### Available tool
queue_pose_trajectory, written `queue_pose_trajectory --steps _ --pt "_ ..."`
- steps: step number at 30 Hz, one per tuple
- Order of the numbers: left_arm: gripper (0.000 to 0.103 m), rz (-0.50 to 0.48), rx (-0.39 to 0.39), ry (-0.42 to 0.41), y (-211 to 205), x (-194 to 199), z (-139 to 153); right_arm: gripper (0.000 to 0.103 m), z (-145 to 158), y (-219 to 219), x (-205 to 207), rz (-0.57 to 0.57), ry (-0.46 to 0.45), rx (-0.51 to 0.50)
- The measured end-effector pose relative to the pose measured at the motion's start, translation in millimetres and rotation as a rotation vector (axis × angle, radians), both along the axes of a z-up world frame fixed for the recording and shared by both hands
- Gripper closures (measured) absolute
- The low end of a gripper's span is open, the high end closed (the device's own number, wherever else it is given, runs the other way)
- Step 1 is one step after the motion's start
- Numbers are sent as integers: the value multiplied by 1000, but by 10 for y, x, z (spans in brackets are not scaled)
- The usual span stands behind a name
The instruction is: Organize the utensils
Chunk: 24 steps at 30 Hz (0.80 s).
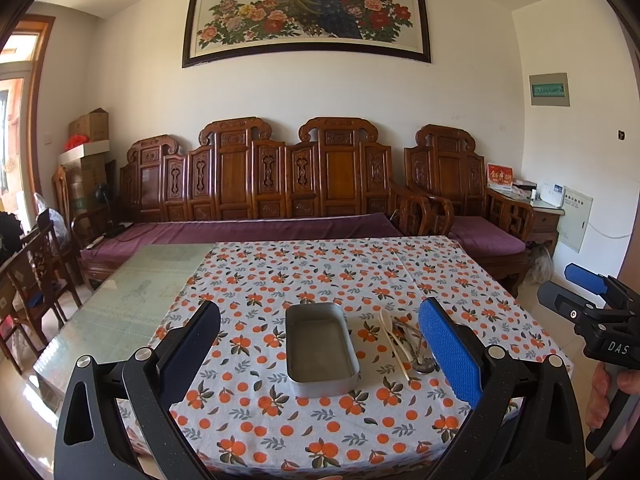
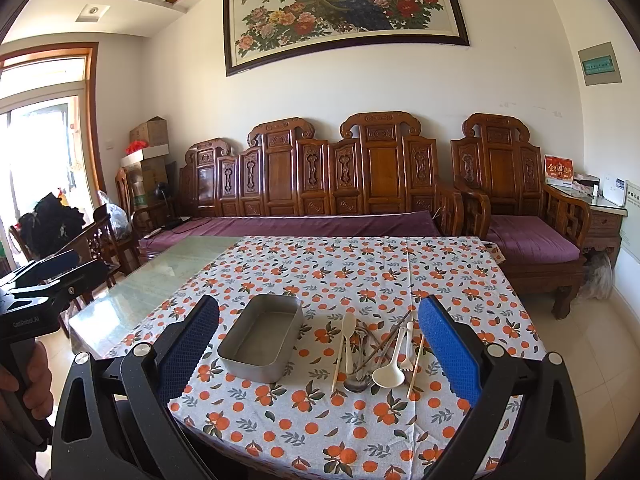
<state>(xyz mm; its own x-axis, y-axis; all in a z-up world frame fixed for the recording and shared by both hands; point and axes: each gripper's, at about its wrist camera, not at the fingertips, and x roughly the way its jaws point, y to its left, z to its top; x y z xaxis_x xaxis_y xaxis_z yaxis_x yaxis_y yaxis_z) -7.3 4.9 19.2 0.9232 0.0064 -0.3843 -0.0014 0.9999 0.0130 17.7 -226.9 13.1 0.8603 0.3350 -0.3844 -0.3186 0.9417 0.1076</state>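
An empty grey metal tray (image 1: 320,350) (image 2: 260,338) sits on the orange-print tablecloth (image 1: 320,272). To its right lies a pile of utensils (image 2: 376,350): white plastic spoons (image 2: 387,374), a white fork (image 2: 409,346), wooden chopsticks (image 2: 416,364) and metal spoons (image 2: 357,382). The pile also shows in the left wrist view (image 1: 404,340). My left gripper (image 1: 320,356) is open and empty, held above the tray's near side. My right gripper (image 2: 320,356) is open and empty, above the table's near edge in front of tray and pile.
The bare glass tabletop (image 1: 132,292) lies left of the cloth. A carved wooden sofa (image 1: 280,184) with purple cushions stands behind the table, an armchair (image 2: 520,200) to the right, wooden chairs (image 1: 36,272) to the left.
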Motion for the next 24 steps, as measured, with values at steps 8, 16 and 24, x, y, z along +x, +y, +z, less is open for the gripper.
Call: queue_pose_trajectory --steps 8,16,24 --pt "7 -9 -3 20 -36 46 -91 3 -14 13 -4 -2 12 -2" --pt "7 -36 -6 95 -62 254 -342 3 -206 -67 142 -22 56 -4" --pt "7 -83 7 175 -137 537 -632 3 -529 -151 420 -34 111 -21"
